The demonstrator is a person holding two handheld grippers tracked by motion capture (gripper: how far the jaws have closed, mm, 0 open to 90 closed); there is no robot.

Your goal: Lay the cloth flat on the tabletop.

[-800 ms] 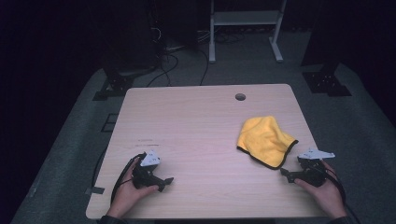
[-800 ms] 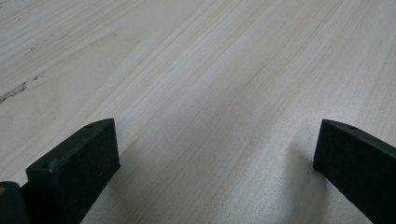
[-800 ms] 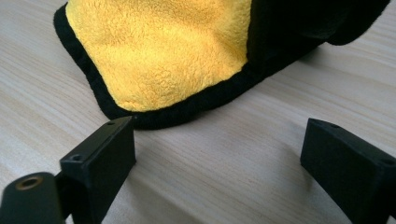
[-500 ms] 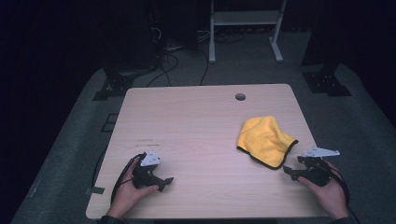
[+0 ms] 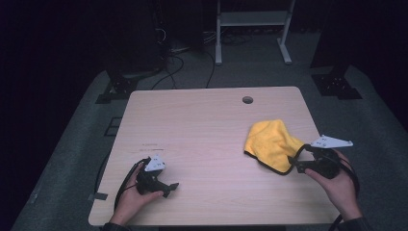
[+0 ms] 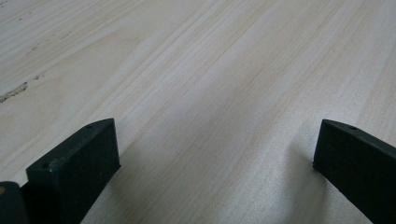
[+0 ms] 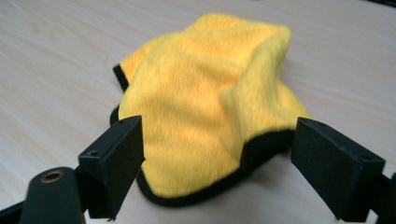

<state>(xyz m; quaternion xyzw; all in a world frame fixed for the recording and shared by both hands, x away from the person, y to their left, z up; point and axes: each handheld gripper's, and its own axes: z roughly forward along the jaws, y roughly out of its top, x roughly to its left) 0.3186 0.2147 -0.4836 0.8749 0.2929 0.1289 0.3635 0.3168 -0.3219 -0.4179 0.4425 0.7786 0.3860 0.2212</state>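
**Right claw spread at the near edge of the yellow cloth**

The left claw (image 5: pixel 168 186) rests on the counter (image 5: pixel 202 125) at about 7 o'clock from its middle, well apart from the yellow cloth (image 5: pixel 269 142). In the left gripper view (image 6: pixel 210 163) its jaws stand wide apart with bare pale wood between them, pinching nothing. The left hand (image 5: pixel 132 197) grips the body from behind, forearm coming in from 6 o'clock; the jaws point toward 3 o'clock, low against the wood.

The yellow microfibre cloth, edged in black, lies rumpled on the right part of the counter, at about 4 o'clock from the round cable hole (image 5: pixel 247 99). One fold is humped up at the far side.

The right claw (image 5: pixel 294 166) sits at the cloth's 5 o'clock corner, just beside its black hem. In the right gripper view (image 7: pixel 217 154) the jaws are spread wide, one on each side of the cloth's near lobe (image 7: pixel 201 107); whether either jaw touches the fabric cannot be told. The right hand (image 5: pixel 337 180) holds the gripper from 5 o'clock, jaws aimed toward 10 o'clock, with the grey three-cornered plate (image 5: pixel 331 142) on top.

The cloth's underside and the far hem are hidden by its own folds. The right wrist is cut off at the lower edge of the high view, and the floor around the counter is too dark to make out.
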